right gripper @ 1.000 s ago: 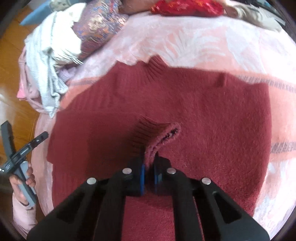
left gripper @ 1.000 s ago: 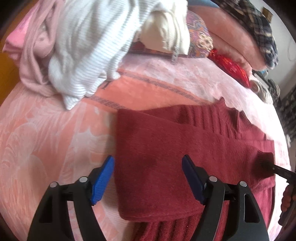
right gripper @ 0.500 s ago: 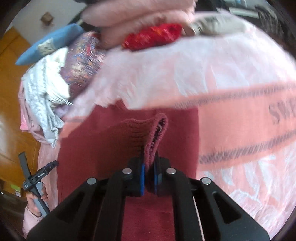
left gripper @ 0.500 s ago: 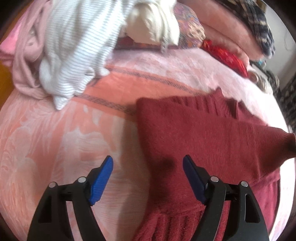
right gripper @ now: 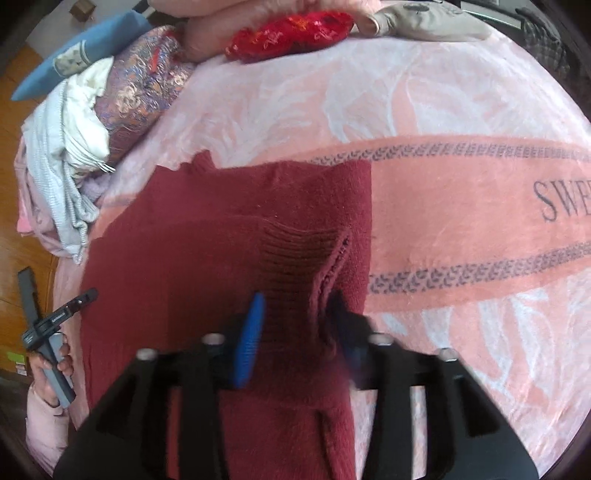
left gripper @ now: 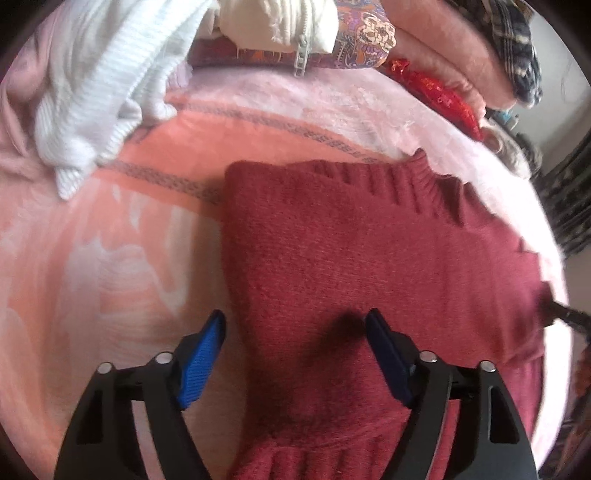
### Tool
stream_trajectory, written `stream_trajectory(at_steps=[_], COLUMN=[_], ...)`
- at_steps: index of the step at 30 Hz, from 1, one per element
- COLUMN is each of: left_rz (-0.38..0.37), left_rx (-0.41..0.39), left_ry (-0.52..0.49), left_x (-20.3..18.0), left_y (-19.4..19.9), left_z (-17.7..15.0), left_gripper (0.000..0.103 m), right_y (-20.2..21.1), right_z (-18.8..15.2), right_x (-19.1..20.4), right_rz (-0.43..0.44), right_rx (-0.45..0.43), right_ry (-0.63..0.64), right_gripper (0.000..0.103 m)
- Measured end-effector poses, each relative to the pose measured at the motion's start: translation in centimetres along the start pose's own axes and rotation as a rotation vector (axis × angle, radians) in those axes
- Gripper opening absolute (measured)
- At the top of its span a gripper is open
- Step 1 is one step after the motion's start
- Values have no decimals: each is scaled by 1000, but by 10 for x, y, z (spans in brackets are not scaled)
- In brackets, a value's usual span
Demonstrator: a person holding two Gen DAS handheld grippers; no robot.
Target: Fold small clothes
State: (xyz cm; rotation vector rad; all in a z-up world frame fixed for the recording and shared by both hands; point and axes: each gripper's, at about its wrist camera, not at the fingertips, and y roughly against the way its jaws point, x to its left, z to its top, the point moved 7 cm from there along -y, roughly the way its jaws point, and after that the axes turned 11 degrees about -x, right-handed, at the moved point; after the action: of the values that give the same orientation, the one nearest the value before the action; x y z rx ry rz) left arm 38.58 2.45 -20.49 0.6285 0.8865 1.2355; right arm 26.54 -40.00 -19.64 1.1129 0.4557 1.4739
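The right hand-held gripper (right gripper: 295,325) is opening, its blue pads parting on either side of the ribbed cuff (right gripper: 295,254) of the dark red sweater (right gripper: 192,266) – the cuff sits between them but is no longer pinched; the sleeve lies folded across the sweater's body. The left hand-held gripper (left gripper: 295,350) hangs wide and still spreading, gripping nothing, its left pad over the blanket and its right pad over the knit. The sweater lies flat on the pink blanket (right gripper: 424,110) of the bed, collar towards the pillows; a heap of pale clothes (left gripper: 96,85) sits near the bed's edge, and a red embroidered cushion (right gripper: 291,29) rests by the pillows.
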Motion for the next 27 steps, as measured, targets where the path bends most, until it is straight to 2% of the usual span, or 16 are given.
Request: stream_trajectory(at_steps=[2, 4, 5, 8, 11, 13, 15, 16, 18, 20, 24, 27], left_rz=[-27, -11, 0, 35, 64, 71, 73, 80, 98, 102, 118, 138], left_rx=[19, 28, 19, 7, -17, -36, -41, -51, -73, -66, -18, 37], left_ry=[31, -9, -37, -67, -108, -116, -122, -135, -171, -196, -224, -241], left_x=[-1, -5, -8, -11, -12, -11, -9, -6, 0, 6, 20, 26], left_y=[-3, -6, -6, -8, -9, -2, 10, 23, 50, 74, 112, 133], left_z=[-4, -8, -9, -10, -11, -11, -12, -15, -24, -42, -89, -134], left_gripper=[79, 66, 65, 64, 69, 73, 77, 84, 90, 91, 94, 94], right_y=[-2, -6, -9, -19, -16, -4, 13, 28, 54, 74, 111, 129], right_z=[-7, -11, -14, -18, -19, -21, -27, -34, -56, -79, -155, -201], right_x=[2, -3, -7, -17, -14, -9, -2, 2, 10, 15, 17, 15], right_rz=[7, -43, -63, -55, -58, -43, -19, -9, 15, 45, 105, 102], right_rx=[24, 34, 43, 42, 28, 19, 22, 23, 35, 52, 146, 198], right_ry=[10, 34, 35, -10, 12, 23, 35, 54, 95, 114, 102, 113], right_gripper=[29, 26, 22, 20, 21, 26, 36, 37, 47, 49, 50, 50])
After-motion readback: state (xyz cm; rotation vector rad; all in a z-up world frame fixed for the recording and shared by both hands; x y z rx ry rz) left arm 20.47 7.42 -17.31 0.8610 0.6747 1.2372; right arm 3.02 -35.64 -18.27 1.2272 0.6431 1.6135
